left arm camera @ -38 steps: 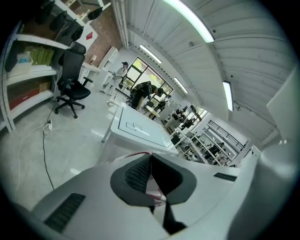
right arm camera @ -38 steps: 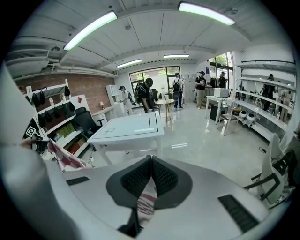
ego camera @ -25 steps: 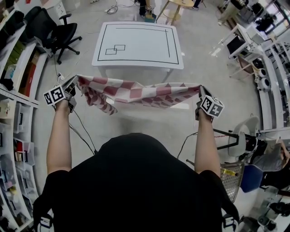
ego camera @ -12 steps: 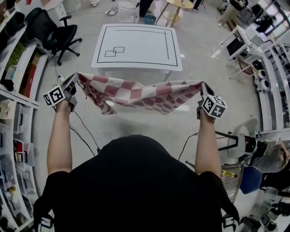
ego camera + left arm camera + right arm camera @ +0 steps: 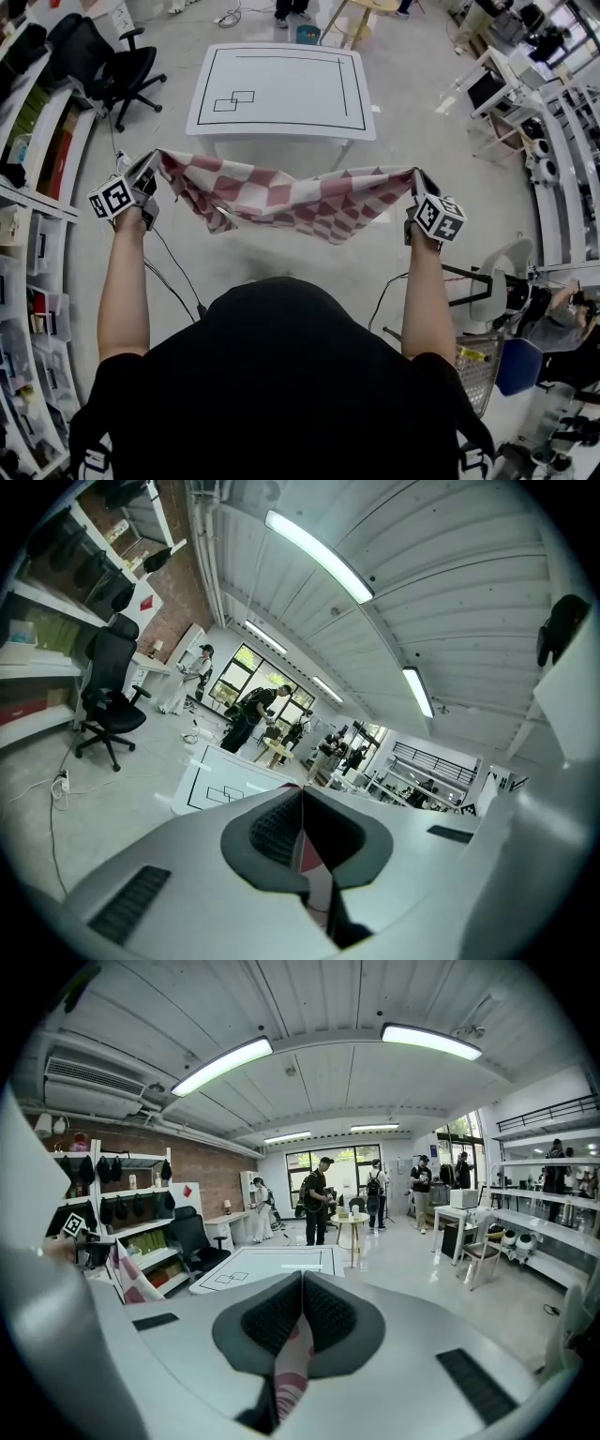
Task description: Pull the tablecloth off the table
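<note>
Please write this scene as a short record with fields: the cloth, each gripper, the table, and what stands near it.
cloth: red-and-white checked fabric tablecloth, off the table, held in the air between both grippers, sagging in the middle
left gripper: shut on one end of the cloth
right gripper: shut on the other end
table: white rectangular table with black lines, bare, beyond the cloth
nearby: black office chair, left of the table

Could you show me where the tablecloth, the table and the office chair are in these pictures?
tablecloth (image 5: 281, 197): head view, middle of the sagging checked cloth.
table (image 5: 291, 89): head view, bare white top.
chair (image 5: 122, 75): head view, its black seat.
</note>
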The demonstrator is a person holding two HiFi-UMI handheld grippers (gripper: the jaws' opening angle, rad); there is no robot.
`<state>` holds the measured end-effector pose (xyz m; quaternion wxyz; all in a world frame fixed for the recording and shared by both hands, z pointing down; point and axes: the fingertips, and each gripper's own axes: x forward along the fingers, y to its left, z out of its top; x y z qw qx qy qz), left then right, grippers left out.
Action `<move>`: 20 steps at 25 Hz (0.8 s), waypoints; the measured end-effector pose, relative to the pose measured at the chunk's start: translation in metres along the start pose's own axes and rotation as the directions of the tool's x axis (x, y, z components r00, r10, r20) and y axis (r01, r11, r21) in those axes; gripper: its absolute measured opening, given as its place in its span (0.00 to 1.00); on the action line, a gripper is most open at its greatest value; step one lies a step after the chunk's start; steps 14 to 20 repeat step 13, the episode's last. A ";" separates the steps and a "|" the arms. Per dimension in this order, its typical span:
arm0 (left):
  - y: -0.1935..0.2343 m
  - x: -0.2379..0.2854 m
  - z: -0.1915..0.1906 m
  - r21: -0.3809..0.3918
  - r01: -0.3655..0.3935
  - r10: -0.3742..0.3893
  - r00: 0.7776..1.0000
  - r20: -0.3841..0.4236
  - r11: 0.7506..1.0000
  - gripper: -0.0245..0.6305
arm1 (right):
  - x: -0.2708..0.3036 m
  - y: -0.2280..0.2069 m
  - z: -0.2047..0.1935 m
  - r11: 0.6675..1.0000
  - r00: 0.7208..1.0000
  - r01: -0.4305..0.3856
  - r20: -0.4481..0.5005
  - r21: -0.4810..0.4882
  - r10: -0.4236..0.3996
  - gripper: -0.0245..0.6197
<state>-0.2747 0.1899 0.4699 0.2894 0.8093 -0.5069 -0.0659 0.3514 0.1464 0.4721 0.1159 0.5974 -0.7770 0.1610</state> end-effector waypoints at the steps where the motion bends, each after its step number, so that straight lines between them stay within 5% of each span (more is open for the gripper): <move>1: 0.001 0.001 -0.001 -0.001 0.000 0.000 1.000 -0.002 1.000 0.07 | 0.000 0.000 -0.001 1.000 1.000 0.001 -0.001 0.001 -0.001 0.08; 20: 0.002 0.003 0.001 0.003 -0.002 0.002 1.000 0.001 1.000 0.07 | -0.003 0.003 -0.003 1.000 1.000 0.006 0.003 0.006 -0.006 0.08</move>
